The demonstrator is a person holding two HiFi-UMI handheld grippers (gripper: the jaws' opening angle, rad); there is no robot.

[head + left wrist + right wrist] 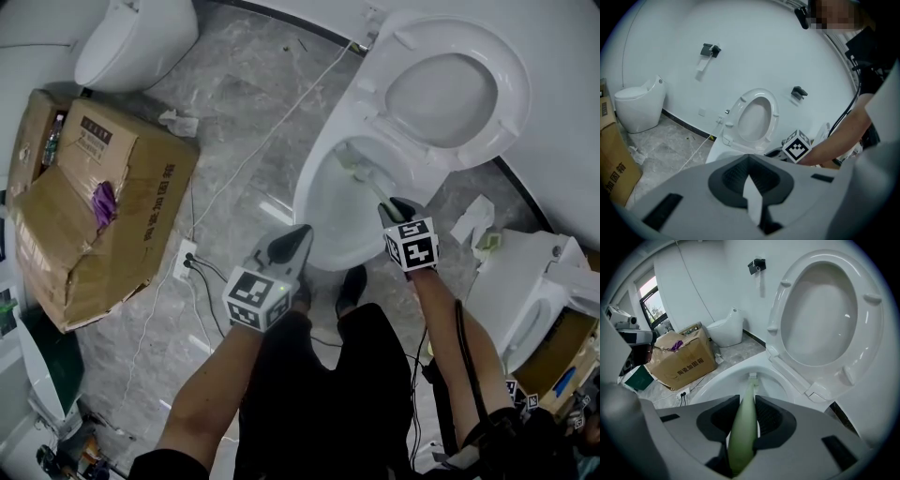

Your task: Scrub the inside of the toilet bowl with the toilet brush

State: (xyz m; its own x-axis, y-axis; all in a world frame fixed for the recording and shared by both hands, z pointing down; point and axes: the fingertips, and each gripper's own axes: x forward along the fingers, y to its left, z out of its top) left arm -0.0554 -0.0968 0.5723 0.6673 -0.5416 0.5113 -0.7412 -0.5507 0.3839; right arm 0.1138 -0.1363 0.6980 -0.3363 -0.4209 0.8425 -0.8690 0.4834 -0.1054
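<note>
Fingers of the right gripper [748,404] are clenched on the pale green plastic handle of the toilet brush [744,427], and the coming scrub stroke turns on how that handle lies. Its long axis runs straight out from the fingers, forward and down into the white ceramic toilet bowl [317,192]. The small white bristle head [752,377] sits against the far inner wall, just below the rim on the hinge side. In the head view the brush [367,183] slants up and to the left from the right gripper [399,208], so the head is beyond the fingers and lower, already inside the bowl. The white oval seat [441,94] is raised behind it. The left gripper [296,238] hangs outside the near rim of the bowl over the grey marble floor [234,112]. Its fingers are pressed together on nothing, so the right hand is both the nearer one and the working one. The brown cardboard box [682,359] by the wall carries the print 陶瓷加固箱; its white label in the head view is too small to read.
</note>
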